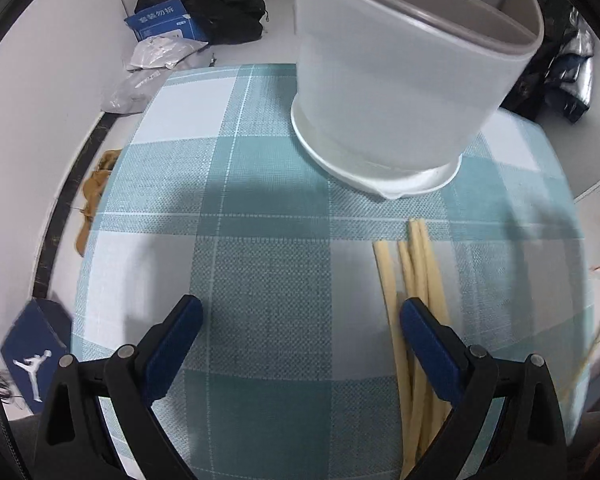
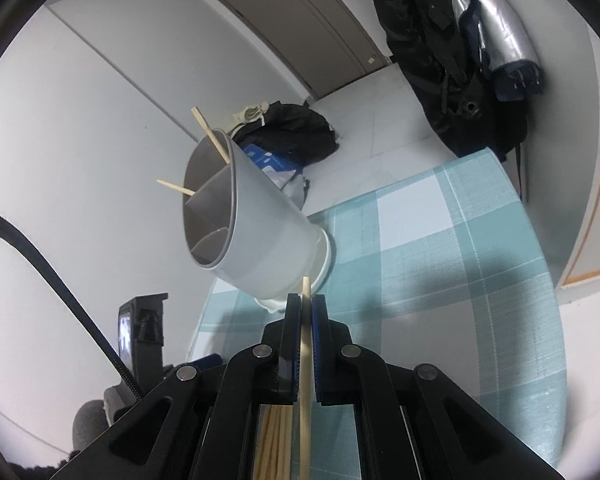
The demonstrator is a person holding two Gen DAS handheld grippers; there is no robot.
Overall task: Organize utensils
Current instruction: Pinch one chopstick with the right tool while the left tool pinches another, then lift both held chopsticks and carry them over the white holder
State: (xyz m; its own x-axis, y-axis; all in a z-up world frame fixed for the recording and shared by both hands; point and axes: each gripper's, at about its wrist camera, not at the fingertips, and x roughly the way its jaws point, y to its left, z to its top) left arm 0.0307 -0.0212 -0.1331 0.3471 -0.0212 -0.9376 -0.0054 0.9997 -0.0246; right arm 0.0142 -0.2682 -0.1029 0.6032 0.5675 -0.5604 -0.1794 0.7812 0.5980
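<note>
Right gripper (image 2: 307, 312) clamps single chopstick (image 2: 305, 380); left gripper (image 1: 300, 316) wide open, empty; holder (image 1: 400, 80) at 12 o'clock.

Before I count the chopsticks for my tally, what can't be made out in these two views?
- Loose chopsticks, left wrist view: their near ends run under the open left hand-held gripper and off the bottom edge.
- Held chopstick, right wrist view: its rear end is cut off; the right hand-held gripper is shut on it.
- Holder: its compartments' depths are hidden by its wall, so more sticks may sit inside.
</note>
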